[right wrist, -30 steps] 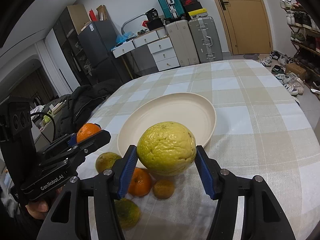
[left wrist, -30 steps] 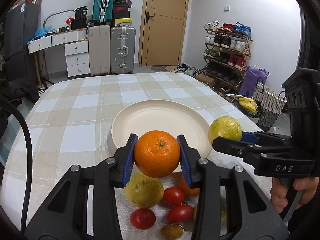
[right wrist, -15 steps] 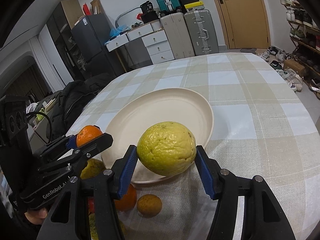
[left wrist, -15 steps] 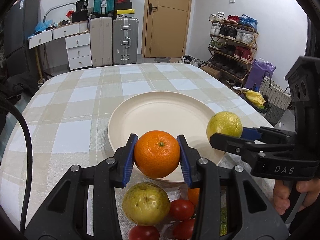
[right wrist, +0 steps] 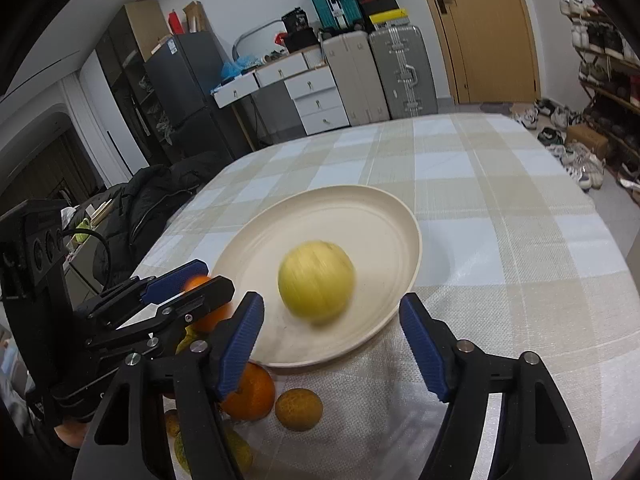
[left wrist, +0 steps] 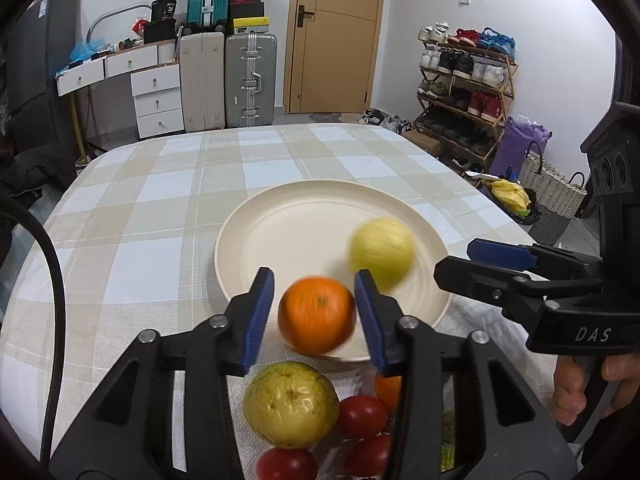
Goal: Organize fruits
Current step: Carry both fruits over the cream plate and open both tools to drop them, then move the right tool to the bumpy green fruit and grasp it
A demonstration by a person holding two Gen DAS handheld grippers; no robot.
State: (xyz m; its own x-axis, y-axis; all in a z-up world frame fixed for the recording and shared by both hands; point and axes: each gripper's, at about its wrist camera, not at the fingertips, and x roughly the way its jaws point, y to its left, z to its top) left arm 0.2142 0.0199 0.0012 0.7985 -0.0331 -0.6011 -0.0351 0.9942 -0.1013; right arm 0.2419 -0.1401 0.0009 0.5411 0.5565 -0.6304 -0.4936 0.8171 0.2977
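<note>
Checked tablecloth [left wrist: 132, 216], cream plate [left wrist: 280, 232], suitcases [left wrist: 228, 80]

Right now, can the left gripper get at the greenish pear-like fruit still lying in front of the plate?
Probably yes. The left gripper has just been opening, the orange loose between its pads, and the green fruit lies uncovered just below it, short of the plate.

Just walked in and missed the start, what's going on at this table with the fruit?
A person is sorting fruit onto a cream plate with a gripper in each hand. Both grippers have just been opening: the left gripper has let go of an orange, and the right gripper has released a yellow-green fruit. Both fruits are blurred. More fruit waits beside the plate.
</note>
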